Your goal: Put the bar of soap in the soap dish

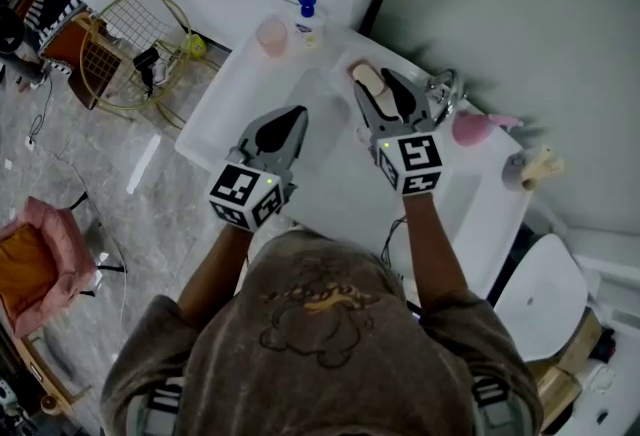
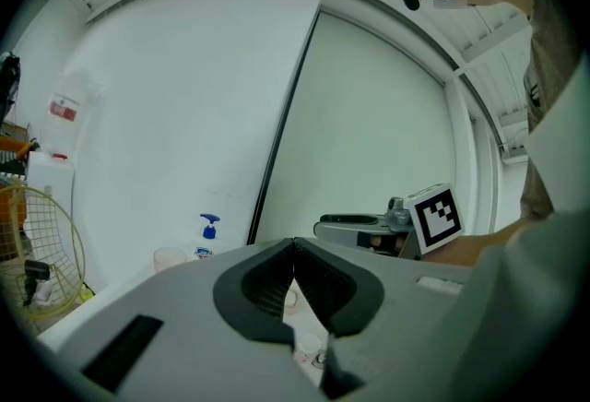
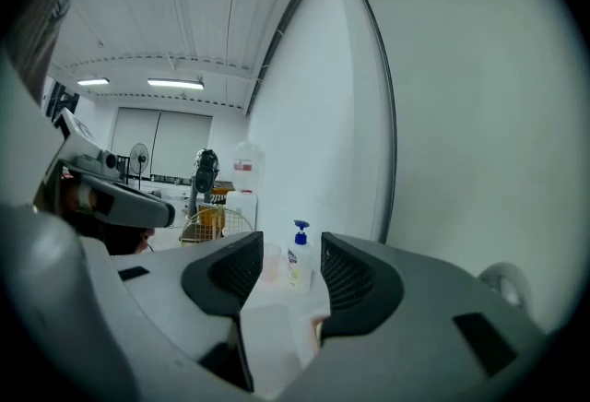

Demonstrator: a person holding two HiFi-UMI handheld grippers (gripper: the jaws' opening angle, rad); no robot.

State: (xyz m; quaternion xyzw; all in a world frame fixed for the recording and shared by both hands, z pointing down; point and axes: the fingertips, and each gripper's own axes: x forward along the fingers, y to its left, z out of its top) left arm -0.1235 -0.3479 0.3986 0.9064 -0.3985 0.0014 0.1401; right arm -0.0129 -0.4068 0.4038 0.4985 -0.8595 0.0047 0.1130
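Closest in, a brown T-shirt [image 1: 320, 324] with a faded printed figure fills the bottom of the head view, and both forearms reach out over a smooth white basin [image 1: 330, 174].

The left gripper [image 1: 296, 113] is grey hard plastic with dark ribbed pads. In its own view its jaws are pressed together at the tips with nothing between them [image 2: 295, 245], and it hangs over bare basin with free room on every side.

The right gripper [image 1: 376, 87] has its jaws spread. Its ribbed pads are bare in the right gripper view [image 3: 290, 271].

The bar of soap [image 1: 365, 73], a pale beige rounded oblong, lies at the back of the basin and shows between those spread tips from above. I cannot tell whether it rests in a dish.

A shiny metal faucet [image 1: 443, 92] stands just right of that gripper, with a pink rounded object [image 1: 470, 128] beyond it.

At the counter's far corner stand a translucent pink cup [image 1: 271, 35] and a pump bottle [image 1: 305, 20] with a blue top. The print on its label is too small to read.

Each gripper's cube carries black-and-white square markers.

Left of the counter edge is grey stone floor [image 1: 150, 214], where a gold wire basket [image 1: 128, 49] stands.
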